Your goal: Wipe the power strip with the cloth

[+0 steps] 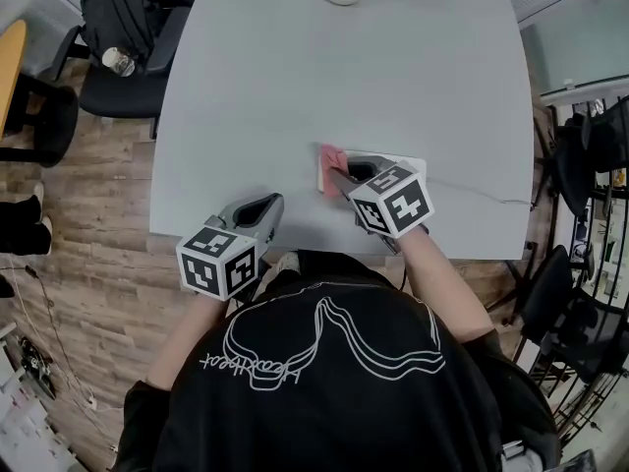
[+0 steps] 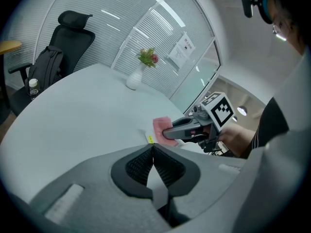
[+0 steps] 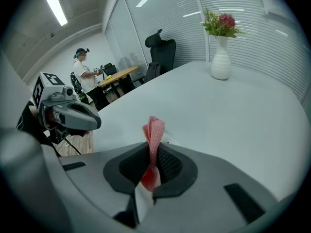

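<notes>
Right gripper point(image 3: 153, 152) clamps the limp, light cloth point(image 3: 154, 126) at a bunched fold (centre frame). Left gripper point(image 2: 153, 149): jaws together, empty. The rigid power strip point(image 1: 420, 165) likely slides; brace its end.

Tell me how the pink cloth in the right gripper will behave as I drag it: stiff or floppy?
Probably floppy: the cloth bunches into folds where the right gripper pinches it, so it likely drapes and trails when dragged. It looks thin and light, so it should need downward pressure to wipe. Its woven texture probably keeps it from slipping.
</notes>
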